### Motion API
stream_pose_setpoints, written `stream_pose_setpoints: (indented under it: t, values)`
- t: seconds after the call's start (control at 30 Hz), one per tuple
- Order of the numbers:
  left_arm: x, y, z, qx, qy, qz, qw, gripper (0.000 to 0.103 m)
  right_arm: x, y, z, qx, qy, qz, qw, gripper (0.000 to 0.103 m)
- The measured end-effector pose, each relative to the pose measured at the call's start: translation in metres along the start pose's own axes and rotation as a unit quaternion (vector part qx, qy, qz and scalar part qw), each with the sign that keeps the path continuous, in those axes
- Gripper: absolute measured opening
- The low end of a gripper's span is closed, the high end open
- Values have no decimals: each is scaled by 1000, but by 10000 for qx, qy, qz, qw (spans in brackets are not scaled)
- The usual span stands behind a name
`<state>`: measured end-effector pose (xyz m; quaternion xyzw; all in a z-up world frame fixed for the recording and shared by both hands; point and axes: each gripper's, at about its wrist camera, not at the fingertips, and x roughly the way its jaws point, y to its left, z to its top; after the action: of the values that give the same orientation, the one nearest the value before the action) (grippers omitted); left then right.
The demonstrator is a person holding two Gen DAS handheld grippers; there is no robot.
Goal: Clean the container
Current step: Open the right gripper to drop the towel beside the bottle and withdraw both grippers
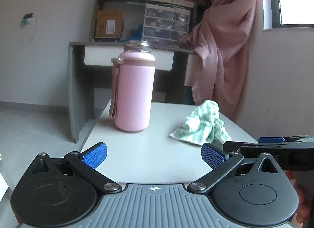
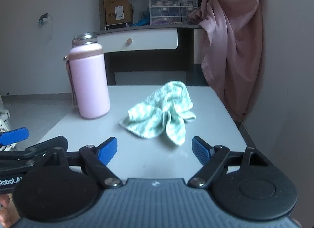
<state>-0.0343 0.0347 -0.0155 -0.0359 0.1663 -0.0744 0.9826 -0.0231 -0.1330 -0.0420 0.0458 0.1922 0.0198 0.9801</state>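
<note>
A pink bottle (image 1: pixel 134 90) (image 2: pixel 89 82) with an open metal neck and a side strap stands upright on the white table (image 1: pixel 153 161) (image 2: pixel 88 129). A crumpled green-and-white cloth (image 1: pixel 204 127) (image 2: pixel 162 112) lies on the table to its right. My left gripper (image 1: pixel 154 156) is open, held back from the bottle with nothing between its blue pads (image 1: pixel 95 155). My right gripper (image 2: pixel 154 150) is open too, just short of the cloth. Each gripper's side shows at the edge of the other's view.
Behind the table stands a grey desk (image 1: pixel 78 82) with a white drawer (image 2: pixel 141 40), shelves, a cardboard box (image 1: pixel 109 24) and a clear drawer unit (image 2: pixel 172 4). A pink curtain (image 1: pixel 231 41) hangs at the right, close to the table's far right corner. Floor lies to the left.
</note>
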Motion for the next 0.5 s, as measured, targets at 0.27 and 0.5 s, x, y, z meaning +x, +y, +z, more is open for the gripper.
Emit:
stream_pose_setpoints:
  t: [0.27,0.5]
  values:
    - [-16,-5,-16,23,143,-12,9999,103,-13,4,-18,102,107,-31,9999,83]
    - [-15,-8,-19,17,213,-8,9998,103,-14,4,-23,131,148,-57,9998,83]
